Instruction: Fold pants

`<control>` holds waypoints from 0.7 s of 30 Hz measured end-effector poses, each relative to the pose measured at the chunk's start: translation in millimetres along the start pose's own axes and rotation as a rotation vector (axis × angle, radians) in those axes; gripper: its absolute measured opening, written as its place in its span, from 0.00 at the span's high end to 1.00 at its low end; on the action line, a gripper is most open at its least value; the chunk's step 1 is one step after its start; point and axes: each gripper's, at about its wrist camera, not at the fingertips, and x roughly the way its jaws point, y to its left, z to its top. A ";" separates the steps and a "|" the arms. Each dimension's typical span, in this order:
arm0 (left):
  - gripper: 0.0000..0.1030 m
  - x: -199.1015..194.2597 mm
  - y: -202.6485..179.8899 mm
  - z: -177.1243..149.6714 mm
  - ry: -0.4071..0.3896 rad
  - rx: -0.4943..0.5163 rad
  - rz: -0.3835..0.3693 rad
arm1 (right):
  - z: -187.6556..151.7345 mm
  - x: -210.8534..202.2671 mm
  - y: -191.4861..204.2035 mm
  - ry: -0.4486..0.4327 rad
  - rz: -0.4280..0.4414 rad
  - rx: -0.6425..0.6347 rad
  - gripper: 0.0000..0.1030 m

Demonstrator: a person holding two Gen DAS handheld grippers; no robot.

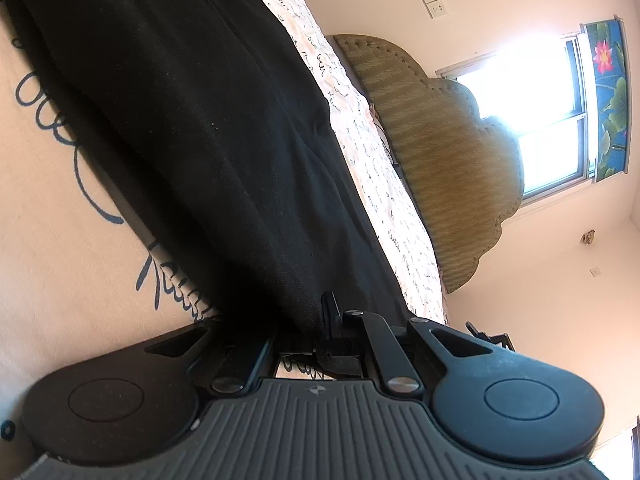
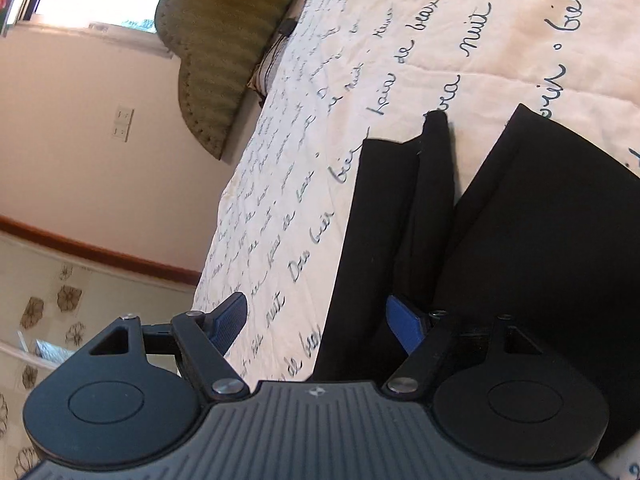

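Black pants lie on a cream bedspread with dark script. In the left wrist view my left gripper is shut on the pants' edge; the cloth bunches between the fingers and stretches away up the frame. In the right wrist view the pants lie flat with two legs pointing away. My right gripper is open, its blue-padded fingers straddling the edge of the near leg, low over the bed.
A woven olive headboard stands at the bed's far end under a bright window. The bed edge drops to a tiled floor on the left of the right wrist view.
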 end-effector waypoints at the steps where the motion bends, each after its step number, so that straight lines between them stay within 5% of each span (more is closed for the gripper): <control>1: 0.83 0.0 0.0 0.0 0.000 0.000 0.000 | 2.7 3.6 -3.0 -0.007 0.006 0.022 0.28; 5: 0.84 0.8 0.1 1.2 0.004 0.001 -0.001 | 9.6 11.1 -10.9 -0.032 -0.005 0.060 0.63; 9: 0.90 2.9 -0.5 2.8 0.010 0.008 0.004 | 12.3 20.4 -21.9 -0.049 -0.019 0.083 0.74; 11: 0.90 3.9 -1.2 3.1 0.011 0.011 0.006 | 12.3 19.6 -25.1 -0.076 -0.010 0.092 0.92; 21: 0.87 7.0 1.4 5.5 0.018 0.005 -0.009 | 16.6 -43.3 40.5 -0.185 0.080 -0.133 0.97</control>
